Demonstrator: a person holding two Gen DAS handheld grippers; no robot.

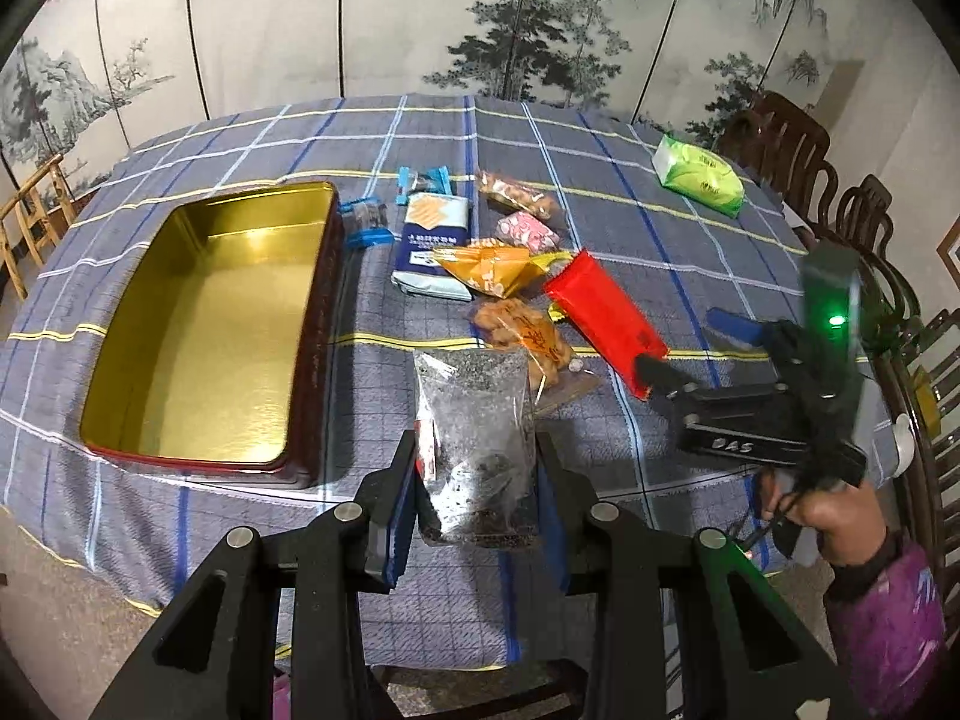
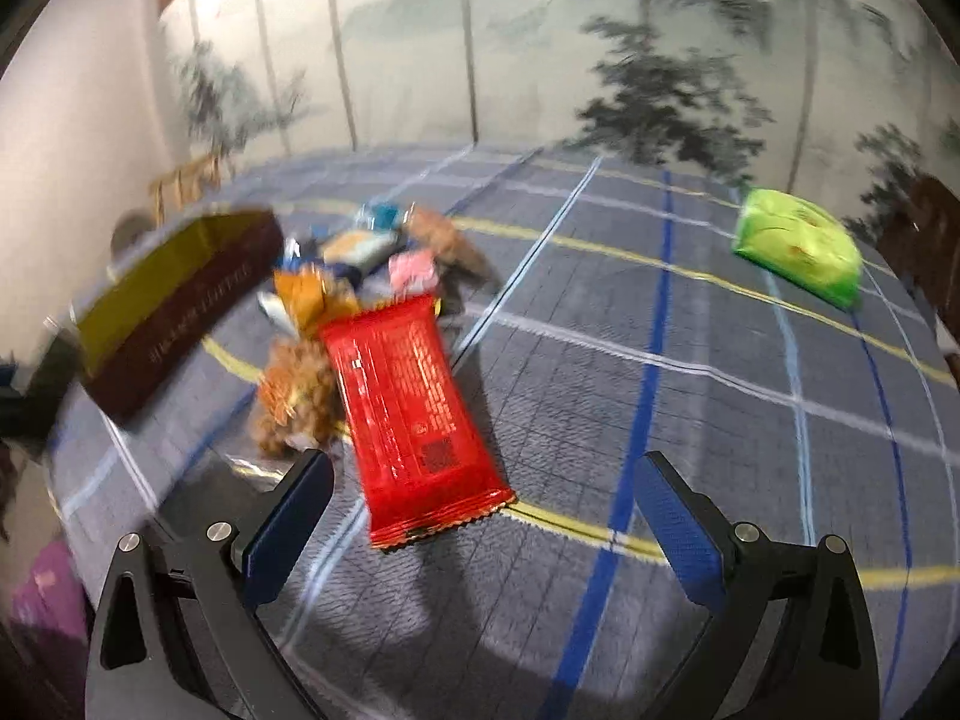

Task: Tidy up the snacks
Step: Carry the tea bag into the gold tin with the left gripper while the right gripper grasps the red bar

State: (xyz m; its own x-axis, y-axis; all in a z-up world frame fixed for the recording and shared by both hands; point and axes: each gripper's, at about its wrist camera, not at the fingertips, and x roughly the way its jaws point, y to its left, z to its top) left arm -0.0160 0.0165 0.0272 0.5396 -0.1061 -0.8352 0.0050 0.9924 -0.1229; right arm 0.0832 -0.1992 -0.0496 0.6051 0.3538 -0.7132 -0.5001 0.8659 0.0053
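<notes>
Painted pine-tree screens stand behind a round surface [image 1: 600,180] draped in blue plaid cloth, and we're early in the sorting! Off to the left of the left gripper [image 1: 477,468] the gold-lined tin [image 1: 210,324] sits completely empty, so nothing's stowed yet. That left gripper, angled steeply down, is clamped tight on a clear bag of dark speckled snacks [image 1: 474,420], lifted off the cloth. Just beyond it lies the pile waiting its turn: blue-wrapped candies [image 1: 366,222], a blue-and-white packet [image 1: 435,240], orange wrappers, a pink pack, fried-snack bags. The green pack [image 2: 798,246] sits far off to the right of the right gripper [image 2: 480,534]. That one tilts down with jaws spread wide, holding nothing, the red packet [image 2: 408,408] lying flat just ahead between its fingers. A hand in a purple sleeve [image 1: 840,522] grips its handle.
</notes>
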